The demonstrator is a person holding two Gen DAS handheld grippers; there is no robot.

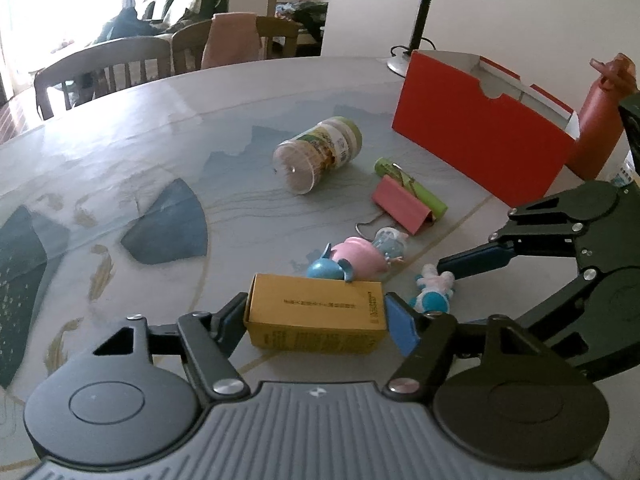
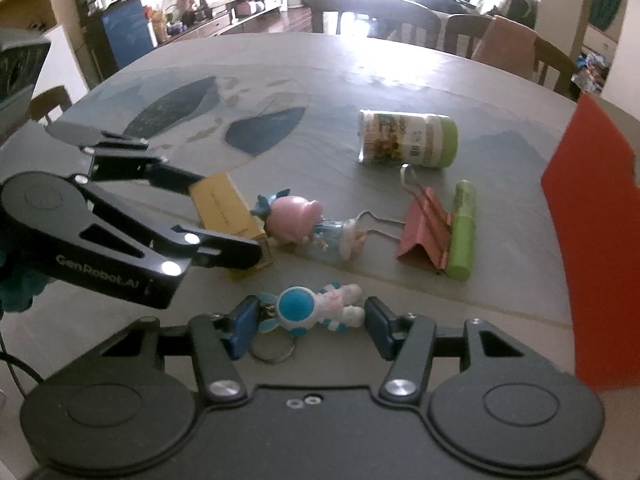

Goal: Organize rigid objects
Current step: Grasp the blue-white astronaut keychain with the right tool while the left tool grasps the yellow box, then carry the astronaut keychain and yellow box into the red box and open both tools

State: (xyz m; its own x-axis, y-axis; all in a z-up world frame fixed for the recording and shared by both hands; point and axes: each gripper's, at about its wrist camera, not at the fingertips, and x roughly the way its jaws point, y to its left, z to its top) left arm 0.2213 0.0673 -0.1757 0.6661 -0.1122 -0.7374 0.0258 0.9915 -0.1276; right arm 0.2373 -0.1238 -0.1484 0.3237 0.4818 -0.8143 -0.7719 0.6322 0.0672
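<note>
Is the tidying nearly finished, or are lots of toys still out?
Barely started: nothing visibly sits in the red box yet. In hand: the left gripper brackets the yellow box, and the right gripper straddles the blue bunny keychain. Still lying loose: the toothpick jar, pink binder clip, green tube and pink pig toy.

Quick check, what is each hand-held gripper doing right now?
Left hand-held gripper: closed on the yellow box.
Right hand-held gripper: open, fingers either side of the blue-and-white keychain figure, not gripping it.
</note>
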